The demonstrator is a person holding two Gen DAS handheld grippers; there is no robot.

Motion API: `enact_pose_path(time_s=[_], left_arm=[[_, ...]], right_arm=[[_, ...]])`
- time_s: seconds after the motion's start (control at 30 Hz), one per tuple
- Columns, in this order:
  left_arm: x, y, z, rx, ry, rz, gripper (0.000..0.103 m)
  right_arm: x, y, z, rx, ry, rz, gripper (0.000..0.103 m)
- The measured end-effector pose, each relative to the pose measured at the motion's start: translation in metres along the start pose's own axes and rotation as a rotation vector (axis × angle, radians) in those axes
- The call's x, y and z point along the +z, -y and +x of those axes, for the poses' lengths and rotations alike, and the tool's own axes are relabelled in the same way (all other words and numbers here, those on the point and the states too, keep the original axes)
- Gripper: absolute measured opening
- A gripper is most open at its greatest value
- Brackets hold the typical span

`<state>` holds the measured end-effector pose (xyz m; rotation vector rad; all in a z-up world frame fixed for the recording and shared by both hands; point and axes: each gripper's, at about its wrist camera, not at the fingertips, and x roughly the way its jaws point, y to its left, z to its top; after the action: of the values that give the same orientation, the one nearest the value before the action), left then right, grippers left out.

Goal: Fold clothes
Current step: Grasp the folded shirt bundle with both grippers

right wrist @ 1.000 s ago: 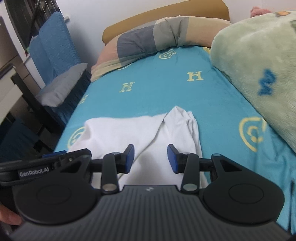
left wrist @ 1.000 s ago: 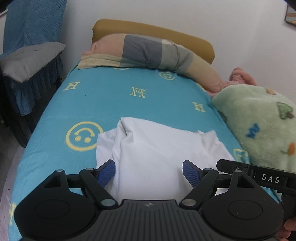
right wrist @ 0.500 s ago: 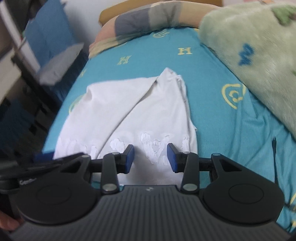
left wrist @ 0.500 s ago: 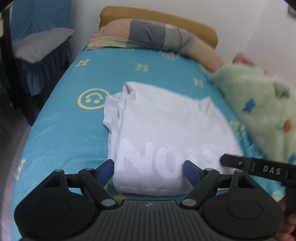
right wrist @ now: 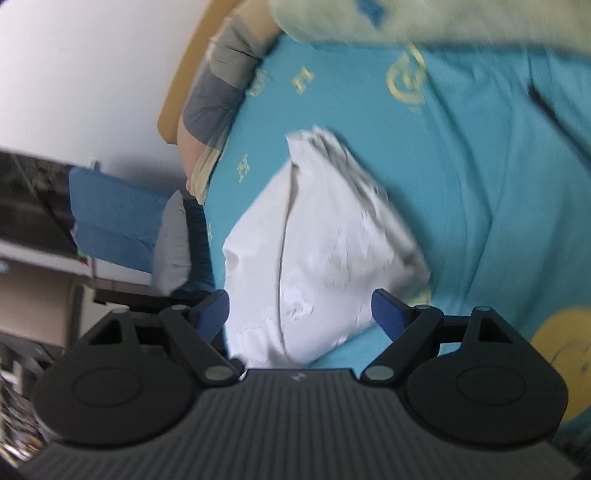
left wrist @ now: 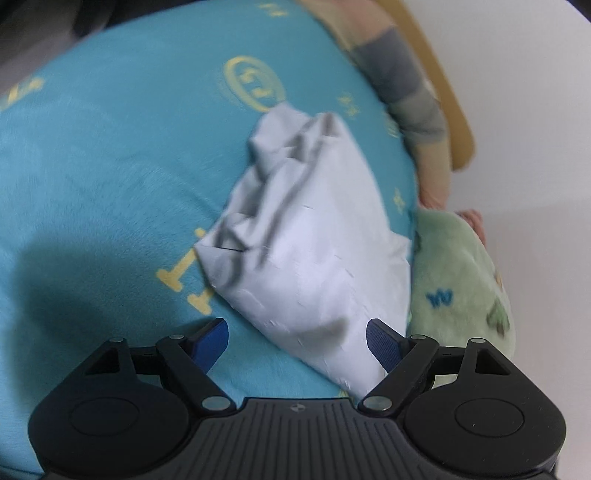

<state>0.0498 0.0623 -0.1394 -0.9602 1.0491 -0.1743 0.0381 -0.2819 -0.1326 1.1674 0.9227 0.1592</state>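
A white folded T-shirt [left wrist: 314,240] lies on the turquoise bed sheet [left wrist: 110,166]; faint white print shows on it. It also shows in the right wrist view [right wrist: 321,251]. My left gripper [left wrist: 297,341] is open and empty, held above the shirt's near edge. My right gripper [right wrist: 301,314] is open and empty, above the shirt's near end. Both views are tilted and blurred.
A green fleece blanket [left wrist: 461,288] lies right of the shirt, also at the top of the right wrist view [right wrist: 424,22]. A striped pillow [left wrist: 402,85] rests against the tan headboard [left wrist: 450,110]. A blue chair with a grey cushion [right wrist: 122,225] stands beside the bed.
Both grippers have swung and rolled, so the views tilt sharply. The right gripper's jaws have opened wider. The shirt lies in the same spot on the bed.
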Motion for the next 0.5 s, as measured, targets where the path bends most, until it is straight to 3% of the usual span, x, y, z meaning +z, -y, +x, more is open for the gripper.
enact_pose_path(time_s=[0.07,0.17,0.3,0.4,0.5], left_arm=[[0.004,-0.003,0.005,-0.006,0.015,-0.023,0.067],[0.009,-0.007,0.011,-0.017,0.037,-0.053,0.060],[0.012,-0.008,0.007,-0.053,0.073,-0.060,0.034],[0.014,-0.007,0.002,-0.086,0.104,-0.062,0.026],[0.017,-0.007,-0.002,-0.115,0.130,-0.074,0.024]], right_arm=[[-0.006,0.008,0.012,0.042,-0.056,0.084,0.086],[-0.017,0.017,0.034,0.051,-0.129,0.166,0.087],[-0.023,0.025,0.056,0.077,-0.170,0.248,0.087],[-0.019,0.028,0.060,0.095,-0.125,0.272,0.086],[-0.014,0.033,0.049,0.071,-0.012,0.282,0.084]])
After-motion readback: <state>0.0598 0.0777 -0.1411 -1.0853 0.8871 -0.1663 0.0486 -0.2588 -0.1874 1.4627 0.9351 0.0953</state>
